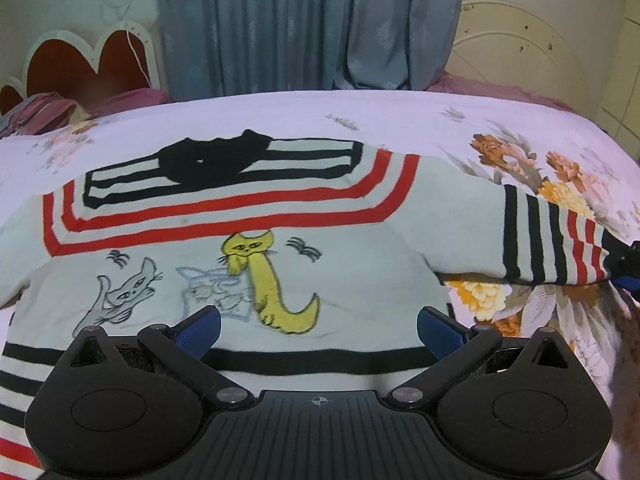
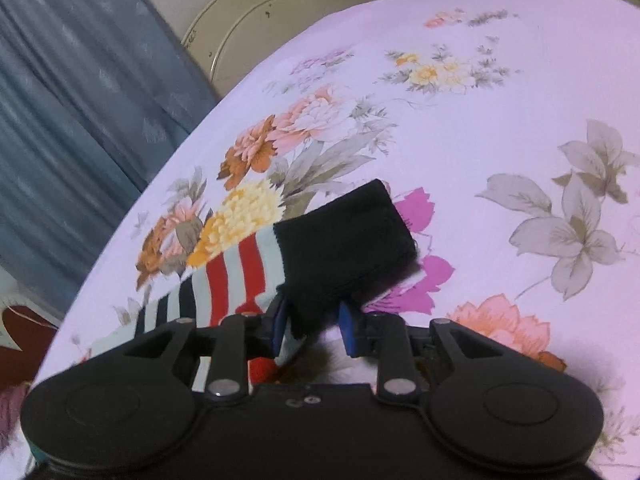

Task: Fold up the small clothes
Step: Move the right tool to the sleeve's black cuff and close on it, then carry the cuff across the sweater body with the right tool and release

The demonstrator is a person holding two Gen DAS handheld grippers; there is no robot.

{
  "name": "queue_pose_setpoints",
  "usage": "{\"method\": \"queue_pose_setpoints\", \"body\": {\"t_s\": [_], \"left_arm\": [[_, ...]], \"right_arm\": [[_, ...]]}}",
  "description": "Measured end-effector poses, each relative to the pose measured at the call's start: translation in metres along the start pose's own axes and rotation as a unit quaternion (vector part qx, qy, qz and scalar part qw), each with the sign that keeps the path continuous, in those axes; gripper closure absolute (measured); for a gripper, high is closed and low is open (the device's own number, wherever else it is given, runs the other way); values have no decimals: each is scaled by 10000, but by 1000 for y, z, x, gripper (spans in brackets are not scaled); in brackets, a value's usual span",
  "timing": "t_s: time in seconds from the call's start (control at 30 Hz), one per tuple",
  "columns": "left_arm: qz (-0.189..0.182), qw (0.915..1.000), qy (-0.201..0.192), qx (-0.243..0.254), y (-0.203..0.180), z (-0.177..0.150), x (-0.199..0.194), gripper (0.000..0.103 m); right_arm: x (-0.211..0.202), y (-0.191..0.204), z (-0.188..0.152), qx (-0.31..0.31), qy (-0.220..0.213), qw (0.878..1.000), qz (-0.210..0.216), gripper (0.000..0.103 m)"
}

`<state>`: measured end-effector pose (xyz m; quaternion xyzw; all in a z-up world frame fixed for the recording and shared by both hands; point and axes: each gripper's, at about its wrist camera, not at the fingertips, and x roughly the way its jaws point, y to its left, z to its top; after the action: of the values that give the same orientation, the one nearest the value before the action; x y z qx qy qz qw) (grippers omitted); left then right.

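A small pale sweater with red and black stripes and embroidered cats lies flat, front up, on the floral bedsheet. My left gripper is open and empty, hovering over the sweater's lower hem. The sweater's right sleeve stretches out to the right. My right gripper is shut on the sleeve's black cuff, holding it just above the sheet; it shows at the right edge of the left wrist view.
Blue curtains hang behind the bed. A cream headboard stands at the back right, a heart-shaped red one at the back left. Pink bedding lies at the far left. Floral sheet spreads right of the sleeve.
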<state>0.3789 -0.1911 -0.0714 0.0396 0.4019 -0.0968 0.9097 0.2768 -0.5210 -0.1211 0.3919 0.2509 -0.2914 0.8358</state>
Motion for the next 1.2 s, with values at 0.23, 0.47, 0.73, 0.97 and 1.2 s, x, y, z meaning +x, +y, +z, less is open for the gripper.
{"method": "queue_pose_setpoints", "body": {"t_s": [0.23, 0.47, 0.73, 0.97, 1.2], "left_arm": [[-238, 9985, 114, -480, 14, 5, -3, 0], [-246, 9967, 234, -740, 45, 1, 0, 0], [310, 9970, 248, -658, 105, 13, 21, 0], [105, 9974, 1, -716, 172, 24, 37, 0], [-216, 9914, -240, -1272, 238, 22, 42, 0]], "right_arm": [[5, -7, 10, 277, 45, 9996, 99, 82], [6, -11, 10, 635, 63, 9977, 230, 84], [8, 39, 4, -1347, -307, 9888, -568, 96], [-4, 151, -41, -2916, -438, 9550, 330, 96], [10, 256, -137, -3723, 170, 9196, 1242, 97]]}}
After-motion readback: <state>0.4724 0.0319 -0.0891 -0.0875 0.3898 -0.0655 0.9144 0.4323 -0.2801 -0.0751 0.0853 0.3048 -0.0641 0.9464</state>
